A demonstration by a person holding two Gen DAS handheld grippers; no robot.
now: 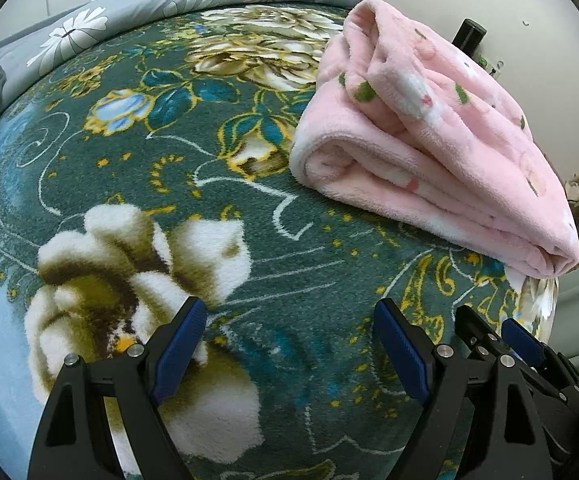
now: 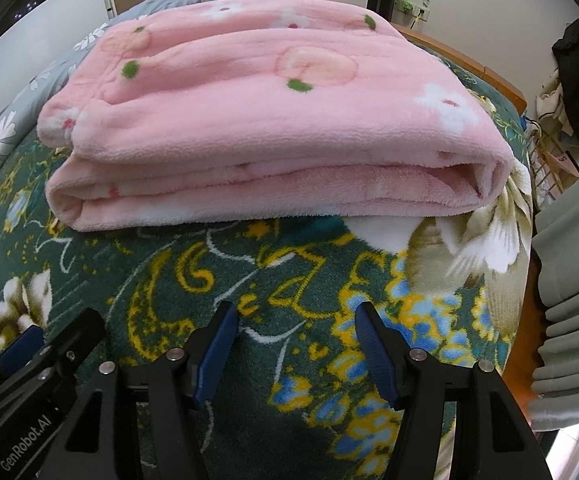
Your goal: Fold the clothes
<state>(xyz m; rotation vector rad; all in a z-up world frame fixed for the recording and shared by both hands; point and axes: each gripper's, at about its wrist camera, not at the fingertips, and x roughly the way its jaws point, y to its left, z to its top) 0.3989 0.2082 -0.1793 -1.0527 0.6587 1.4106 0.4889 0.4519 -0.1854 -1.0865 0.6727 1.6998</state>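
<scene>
**A:** What does the left wrist view give you?

**B:** My left gripper (image 1: 287, 354) has its fingers spread wide and holds nothing. It sits low over the bed (image 1: 129, 160). The pink fleece (image 1: 421, 152) lies at about two o'clock, well apart from my fingers, already folded into a thick bundle with a rolled edge facing me. The right gripper (image 1: 501, 344) shows at five o'clock, just beside mine.

**A:** So what's left to do?

**B:** I judge the fold nearly done; what remains is squaring it. I'd come in flat, take the whole stack of layers rather than the top one, and press lightly, since the pile looks soft and would spring back.

**A:** And the room?

**B:** A grey daisy quilt (image 1: 169, 4) at twelve, pale wall (image 1: 529, 40) behind.

**A:** Right wrist view?

**B:** My right gripper (image 2: 293, 346) is also released and empty. The fleece (image 2: 265, 120) fills twelve o'clock, resting on the bed's (image 2: 169, 280) green flowered cover, near its right edge, where a white corner peeks out beneath. I'd watch that side; a push could slide it off.

**A:** Surroundings?

**B:** A curtain (image 2: 569, 280) at three o'clock and a wooden bed frame (image 2: 469, 64) at one.
</scene>
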